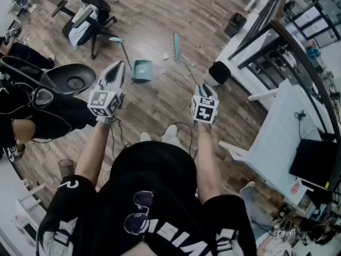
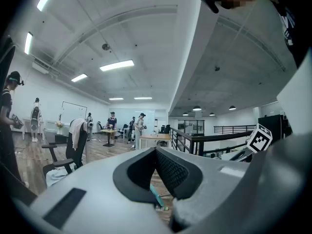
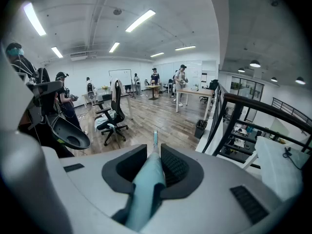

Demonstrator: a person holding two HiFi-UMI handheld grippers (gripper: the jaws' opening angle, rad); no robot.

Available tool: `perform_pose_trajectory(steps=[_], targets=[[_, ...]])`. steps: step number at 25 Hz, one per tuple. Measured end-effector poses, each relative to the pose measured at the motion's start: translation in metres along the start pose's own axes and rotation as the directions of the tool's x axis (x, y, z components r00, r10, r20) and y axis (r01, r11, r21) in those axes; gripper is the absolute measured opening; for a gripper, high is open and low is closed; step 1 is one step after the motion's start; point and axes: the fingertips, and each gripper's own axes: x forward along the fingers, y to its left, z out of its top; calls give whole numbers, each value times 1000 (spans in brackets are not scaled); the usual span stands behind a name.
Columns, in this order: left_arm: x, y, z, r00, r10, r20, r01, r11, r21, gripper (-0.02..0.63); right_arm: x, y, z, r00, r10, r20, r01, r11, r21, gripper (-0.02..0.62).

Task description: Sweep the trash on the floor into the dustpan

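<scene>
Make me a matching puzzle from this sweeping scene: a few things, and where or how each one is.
Things:
1 broom
2 dustpan
3 left claw
4 paper scraps

States:
A shut on nothing
B handle clamped in the right claw
C between dustpan and broom head
D on the floor, held by neither claw

Pairs: 1-B, 2-D, 3-A, 4-C

open-plan office, probably, wood floor point(image 1: 160, 9), swivel chairs point(image 3: 115, 112), white desks point(image 1: 277, 132), whiteboard point(image 3: 118, 75), ceiling strip lights point(image 3: 140, 19)
</scene>
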Motion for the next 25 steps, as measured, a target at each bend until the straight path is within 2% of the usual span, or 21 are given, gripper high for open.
perform_pose_trajectory(steps=[11,17,21,25], targets=[[43,-8,-17,998,37,-48,-37,999,3,-3,46,-36,6,999,29,-40,-28,999,22,83],[64,-8,-35,995,67,-78,-69,998,-16,-2,80,-51,0,995,48,-93,-47,999,8,83],[80,8,-44,993,74,-95,-77,997,-28,-3,104,-52,3,991,51,-120,-49,999,18,83],[103,41,-55,993,64,-104,-68,997,-43,-3,136,-46,10,989,32,-144,-29,999,22,83]])
